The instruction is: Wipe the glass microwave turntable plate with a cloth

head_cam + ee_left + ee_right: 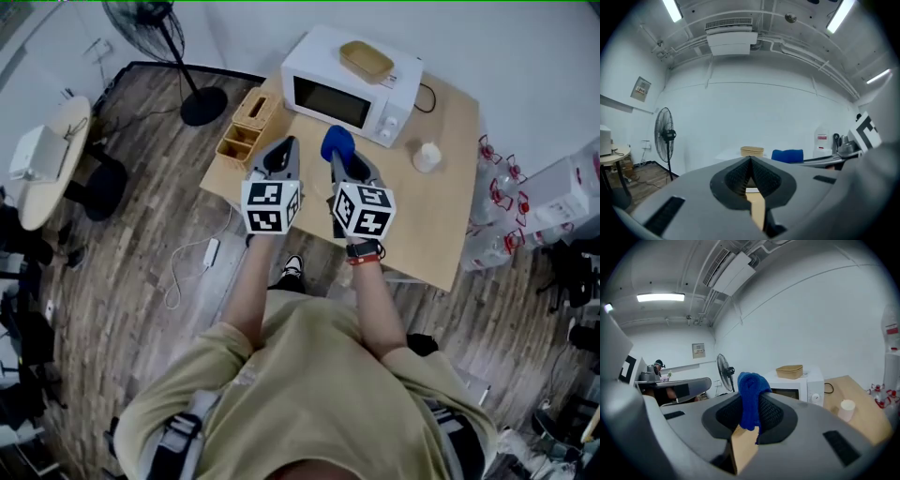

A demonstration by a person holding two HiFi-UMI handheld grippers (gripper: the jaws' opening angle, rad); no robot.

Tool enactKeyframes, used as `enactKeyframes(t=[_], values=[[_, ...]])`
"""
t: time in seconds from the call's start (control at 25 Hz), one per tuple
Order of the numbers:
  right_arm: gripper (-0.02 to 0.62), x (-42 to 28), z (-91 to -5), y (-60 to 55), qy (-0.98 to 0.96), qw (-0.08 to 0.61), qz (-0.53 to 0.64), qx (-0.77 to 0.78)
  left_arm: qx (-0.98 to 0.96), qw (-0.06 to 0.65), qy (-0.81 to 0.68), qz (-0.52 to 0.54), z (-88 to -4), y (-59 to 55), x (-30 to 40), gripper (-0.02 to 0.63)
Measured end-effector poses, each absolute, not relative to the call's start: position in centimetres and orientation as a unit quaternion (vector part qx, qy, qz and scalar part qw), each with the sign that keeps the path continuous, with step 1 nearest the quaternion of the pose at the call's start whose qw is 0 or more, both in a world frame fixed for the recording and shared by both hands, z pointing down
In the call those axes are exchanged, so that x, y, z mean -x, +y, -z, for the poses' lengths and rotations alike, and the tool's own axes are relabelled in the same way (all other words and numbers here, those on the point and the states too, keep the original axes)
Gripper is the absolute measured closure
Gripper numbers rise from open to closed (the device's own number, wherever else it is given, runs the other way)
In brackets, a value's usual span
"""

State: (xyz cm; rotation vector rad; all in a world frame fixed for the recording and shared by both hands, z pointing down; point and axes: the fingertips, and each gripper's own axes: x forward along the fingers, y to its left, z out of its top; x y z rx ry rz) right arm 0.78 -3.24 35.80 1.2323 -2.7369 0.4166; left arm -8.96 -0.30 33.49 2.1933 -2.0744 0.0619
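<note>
A white microwave (352, 86) stands shut at the back of the wooden table (450, 187); the glass turntable plate is not visible. My right gripper (339, 150) is held above the table in front of the microwave, shut on a blue cloth (337, 142) that bunches above its jaws (751, 397). My left gripper (283, 150) hovers beside it to the left, shut with nothing between its jaws (750, 171). The microwave (799, 383) shows ahead in the right gripper view.
A tan tray (366, 60) lies on top of the microwave. A wooden organizer box (246, 127) sits at the table's left end, a small white cup (427, 157) to the microwave's right. A standing fan (169, 47) is on the floor at left; a cable (192, 258) trails there.
</note>
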Motion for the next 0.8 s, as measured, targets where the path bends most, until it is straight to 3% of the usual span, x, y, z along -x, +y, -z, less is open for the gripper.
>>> enactKeyframes(t=[0.8], values=[[0.503,-4.9,-38.9,-16.7,-0.796,0.054,-0.184,-0.574,-0.841,0.090,-0.531,-0.044,-37.6,-16.8,6.9,0.588]])
